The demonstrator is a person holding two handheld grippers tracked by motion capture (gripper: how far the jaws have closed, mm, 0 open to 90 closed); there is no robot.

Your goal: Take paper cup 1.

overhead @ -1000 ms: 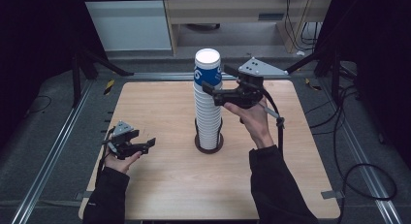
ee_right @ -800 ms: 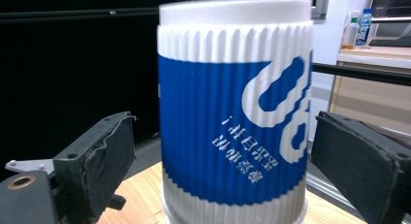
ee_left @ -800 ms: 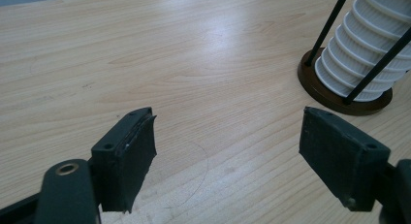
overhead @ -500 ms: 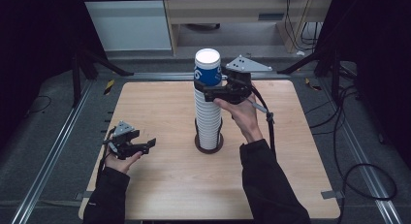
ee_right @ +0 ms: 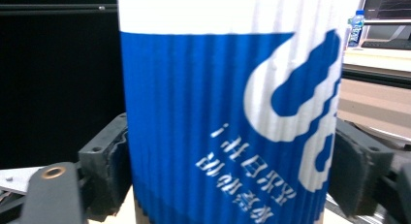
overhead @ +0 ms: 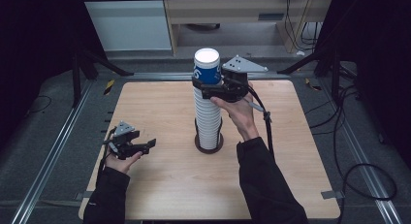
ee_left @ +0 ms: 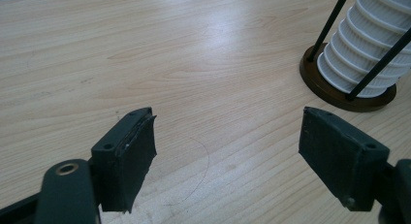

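Right tool (overhead: 207, 88), near the upper middle of the high view, has just been closing its jaws around the top cup (overhead: 207, 69) of a tall stack of cups (overhead: 208, 122). In the right gripper view the blue and white ribbed cup (ee_right: 228, 112) stands upside down between the two black pads (ee_right: 109, 161), which press on its sides at left and right. That cup crowns the stack, which rises from a dark round base (overhead: 209, 145) at the middle of the tabletop (overhead: 160, 185); thin black rods run up beside the white cups.

Left tool (overhead: 138, 147) sits at the lower left of the high view, held by the left hand (overhead: 121, 161) low over the tabletop and well apart from the stack. In the left gripper view its jaws stand wide with bare wood (ee_left: 145, 54) between them, holding nothing. The foot of the stack (ee_left: 358, 64) and its base (ee_left: 339, 95) lie at the upper right of that view, beyond the right-hand pad (ee_left: 339, 156).
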